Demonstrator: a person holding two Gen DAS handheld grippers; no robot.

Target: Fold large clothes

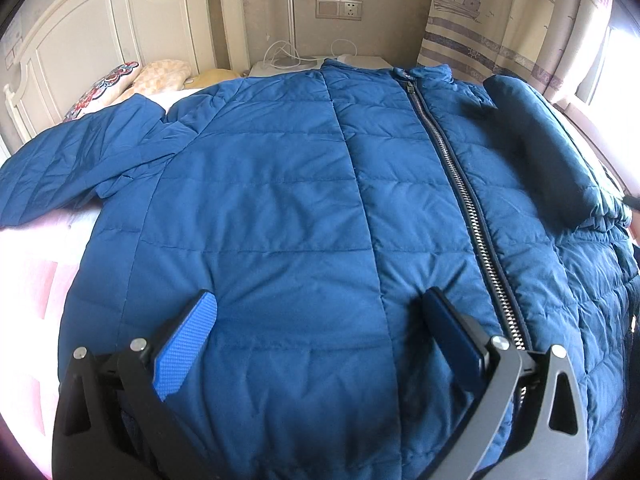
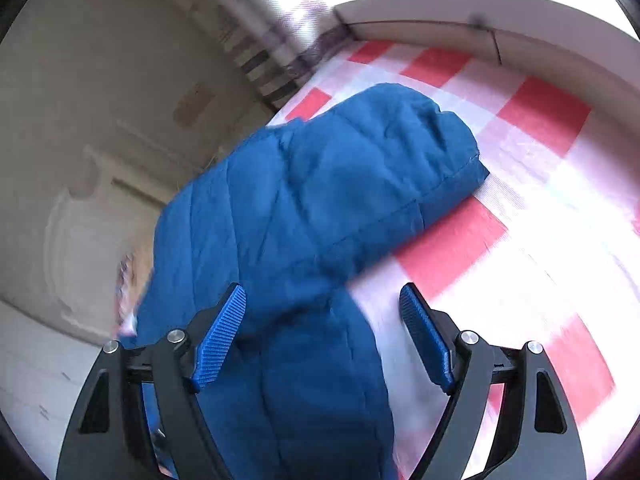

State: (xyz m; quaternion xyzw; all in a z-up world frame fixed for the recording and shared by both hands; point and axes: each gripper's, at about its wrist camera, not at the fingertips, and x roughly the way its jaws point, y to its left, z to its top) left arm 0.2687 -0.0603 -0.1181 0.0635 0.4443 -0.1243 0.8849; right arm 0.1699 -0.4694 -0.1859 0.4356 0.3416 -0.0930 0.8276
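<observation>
Pillows [image 1: 132, 80] crowd the far left of my bed [image 2: 520, 240]; the blue jacket [image 1: 304, 208] lies zipped, spread flat. Both my left gripper [image 1: 320, 332] and right gripper [image 2: 322, 336] hover wide apart above it, holding nothing.

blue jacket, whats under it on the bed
The blue jacket lies zipped and front up on a pink and white checked sheet, which shows around its edges. Pillows sit beyond its sleeve. Whatever lies beneath the jacket's body is covered.

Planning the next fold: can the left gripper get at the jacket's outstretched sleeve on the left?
Probably yes: left gripper is open above the jacket, and nothing covers the sleeve.
</observation>
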